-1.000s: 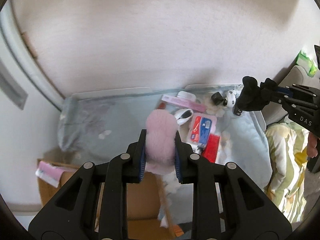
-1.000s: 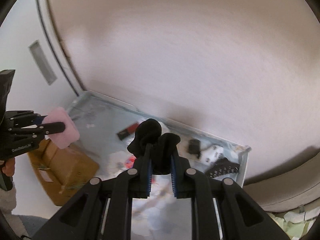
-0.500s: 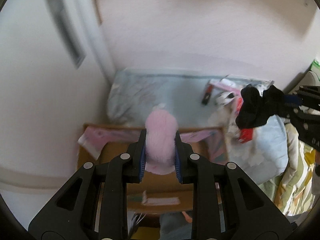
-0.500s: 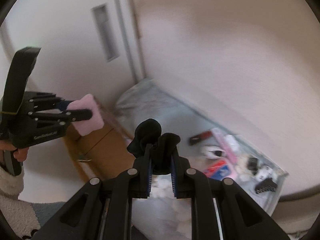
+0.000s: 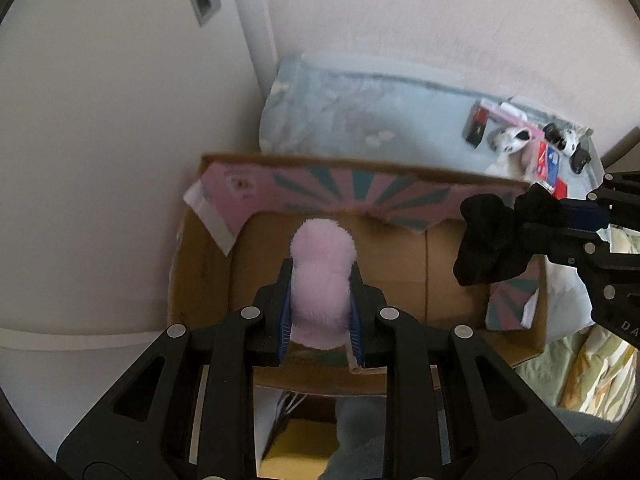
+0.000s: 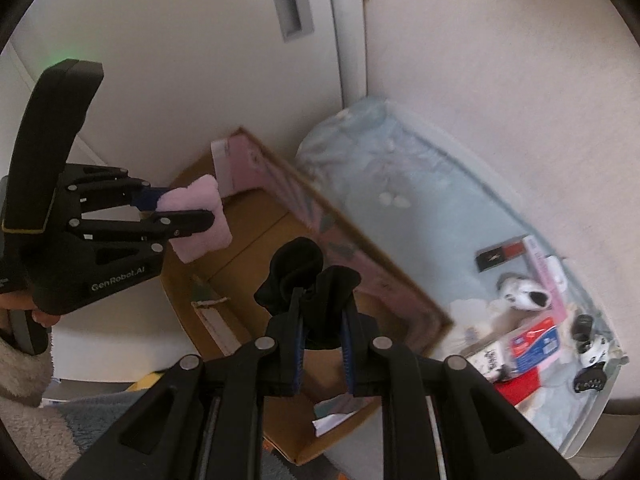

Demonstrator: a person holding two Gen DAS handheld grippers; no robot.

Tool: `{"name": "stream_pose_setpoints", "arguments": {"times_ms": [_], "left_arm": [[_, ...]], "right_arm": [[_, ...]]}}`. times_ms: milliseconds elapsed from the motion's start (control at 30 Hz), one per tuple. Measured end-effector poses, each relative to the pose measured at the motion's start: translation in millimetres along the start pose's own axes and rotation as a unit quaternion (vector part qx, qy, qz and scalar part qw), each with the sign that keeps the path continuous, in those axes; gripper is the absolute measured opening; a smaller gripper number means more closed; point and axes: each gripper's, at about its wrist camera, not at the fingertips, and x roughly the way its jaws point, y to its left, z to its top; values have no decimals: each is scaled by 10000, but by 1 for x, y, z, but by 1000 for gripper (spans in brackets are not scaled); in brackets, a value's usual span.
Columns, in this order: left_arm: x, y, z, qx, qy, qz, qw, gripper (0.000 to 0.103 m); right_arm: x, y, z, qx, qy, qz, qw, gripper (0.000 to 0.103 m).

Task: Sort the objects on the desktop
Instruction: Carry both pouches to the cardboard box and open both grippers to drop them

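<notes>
A pink fluffy cloth [image 5: 322,252] is pinched in my left gripper [image 5: 320,280], which is shut on it and points down over an open cardboard box [image 5: 400,264]. From the right, my right gripper [image 5: 524,220] reaches over the same box, shut on a crumpled black sock [image 5: 488,240]. In the right wrist view the black sock [image 6: 296,264] sits between the closed jaws of the right gripper [image 6: 322,304] above the box [image 6: 248,232]. The left gripper [image 6: 188,208] holds the pink cloth [image 6: 204,236] over the box's far left corner.
Beside the box stands a table under a light-blue cloth [image 6: 400,184], with several small items at its far end: a red-and-black pack [image 6: 500,256], a white-and-black toy [image 6: 520,292], a blue-and-red card [image 6: 536,344]. A white door [image 6: 240,80] rises behind the box. Floral bedding [image 5: 592,368] lies right.
Both grippers swung from above the table over to the cardboard box and came lower, each keeping its hold. The box now fills the middle of both views.
</notes>
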Motion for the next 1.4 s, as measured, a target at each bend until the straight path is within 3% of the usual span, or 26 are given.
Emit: {"name": "stream_pose_setpoints", "arguments": {"times_ms": [333,733,767,800,833,867,900,933,967,1067,1400], "left_arm": [[33,7,-11,13,397,-62,9992,21],[39,11,-11,48,431,-165,9989,21],[37,11,-10,57,368,-225,9991,22],[34,11,-10,57,247,-318,9992,24],[31,10,-9,58,170,-386,9991,31],[29,10,-9,48,150,-401,9991,46],[26,9,-8,32,118,-349,9993,60],[25,9,-7,24,68,-275,9996,88],[22,9,-6,19,-24,-192,9998,101],[11,8,-6,56,-310,-128,9994,102],[7,10,-5,37,-414,-29,9991,102]], "right_arm": [[25,11,-1,19,322,21,9995,15],[31,15,3,50,402,-13,9992,15],[31,17,3,14,391,-44,9992,19],[31,18,3,-23,389,-110,9992,25],[32,21,4,-84,417,-280,9987,41],[32,23,4,-131,410,-473,9980,61],[32,24,4,-169,368,-587,9975,66],[29,25,3,-202,271,-624,9975,67],[26,26,3,-216,187,-592,9978,67],[21,26,2,-176,99,-567,9982,67],[10,26,-6,-114,-174,-863,9961,67]]}}
